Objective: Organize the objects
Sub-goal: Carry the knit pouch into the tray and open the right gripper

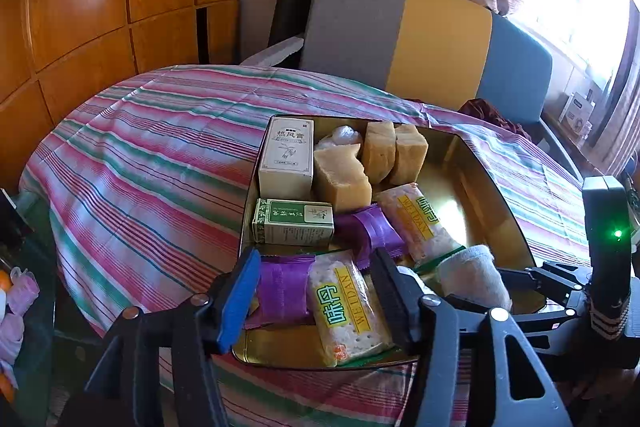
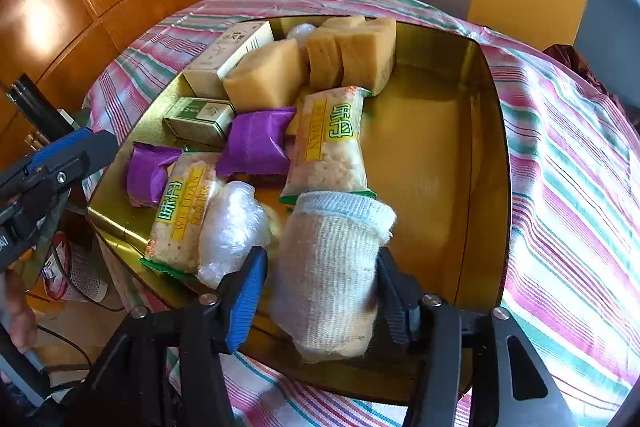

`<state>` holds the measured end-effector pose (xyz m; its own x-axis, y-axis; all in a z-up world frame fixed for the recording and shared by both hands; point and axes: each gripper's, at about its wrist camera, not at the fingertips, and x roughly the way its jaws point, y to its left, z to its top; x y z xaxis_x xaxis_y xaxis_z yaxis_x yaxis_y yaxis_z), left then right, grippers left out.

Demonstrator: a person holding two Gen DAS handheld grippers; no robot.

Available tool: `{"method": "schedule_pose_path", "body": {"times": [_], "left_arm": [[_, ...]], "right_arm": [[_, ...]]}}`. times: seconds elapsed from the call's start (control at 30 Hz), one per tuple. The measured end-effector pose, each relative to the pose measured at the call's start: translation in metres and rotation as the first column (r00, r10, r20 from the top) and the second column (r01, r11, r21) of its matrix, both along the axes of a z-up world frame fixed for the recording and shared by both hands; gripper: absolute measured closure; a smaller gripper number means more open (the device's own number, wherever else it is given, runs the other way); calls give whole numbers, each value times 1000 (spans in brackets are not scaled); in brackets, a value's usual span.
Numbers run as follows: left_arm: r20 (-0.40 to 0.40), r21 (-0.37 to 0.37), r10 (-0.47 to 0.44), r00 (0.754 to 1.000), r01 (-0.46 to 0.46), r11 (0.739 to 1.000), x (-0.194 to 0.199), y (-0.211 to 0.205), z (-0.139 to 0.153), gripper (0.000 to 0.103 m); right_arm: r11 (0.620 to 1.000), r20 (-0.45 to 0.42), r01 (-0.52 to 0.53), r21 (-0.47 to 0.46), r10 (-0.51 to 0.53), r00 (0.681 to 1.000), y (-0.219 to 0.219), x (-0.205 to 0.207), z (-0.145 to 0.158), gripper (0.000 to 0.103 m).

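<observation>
A: Which step is in hand?

B: I judge it to be the placing step; the right gripper (image 2: 320,291) is hanging over the near edge of the gold tin (image 2: 496,147), and the white sock roll (image 2: 332,267) is lying between its fingers (image 2: 248,291); there is a gap showing at the blue pad and the other pad is sitting right at the cloth, so the fingers are looking spread rather than pinching, though I cannot tell whether that side is touching.

A: And the left one?

B: The left gripper (image 1: 316,303) is hovering over the tin's near left corner; its fingers (image 1: 240,299) are standing apart with a purple packet (image 1: 284,291) and a cracker pack (image 1: 348,311) lying between them, neither one pressed.

A: Where is everything else sitting?

B: Inside the tin, which is resting on the striped desk (image 1: 140,167); the white box (image 1: 286,159) and green box (image 1: 294,223) are lining the left wall; the sponge blocks (image 1: 376,159) are crowding the far edge; the right half of the tin is lying bare.

A: What is the next move calling for?

B: Probably lifting the right gripper straight off so the sock is not dragged out over the near rim; then choosing the next thing and closing squarely on one item, not two.
</observation>
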<state>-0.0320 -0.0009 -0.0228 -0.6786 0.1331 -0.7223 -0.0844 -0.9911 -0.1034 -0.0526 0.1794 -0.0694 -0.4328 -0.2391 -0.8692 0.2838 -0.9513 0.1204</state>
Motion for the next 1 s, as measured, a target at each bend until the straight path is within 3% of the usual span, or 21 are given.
{"method": "schedule_pose_path", "body": {"times": [0.4, 0.53, 0.73, 1.0], "left_arm": [[-39, -38, 11, 999, -12, 999, 9, 4, 11, 40], [-74, -58, 11, 997, -16, 998, 17, 8, 19, 38], [-146, -58, 18, 989, -26, 998, 32, 12, 34, 23], [-174, -96, 78, 982, -96, 991, 39, 11, 40, 22]], "right_arm": [[996, -114, 80, -25, -83, 990, 7, 21, 28, 20], [990, -165, 138, -19, -139, 976, 11, 30, 37, 18], [967, -263, 254, 22, -240, 935, 16, 49, 50, 16], [949, -316, 311, 49, -280, 906, 16, 60, 59, 14]]}}
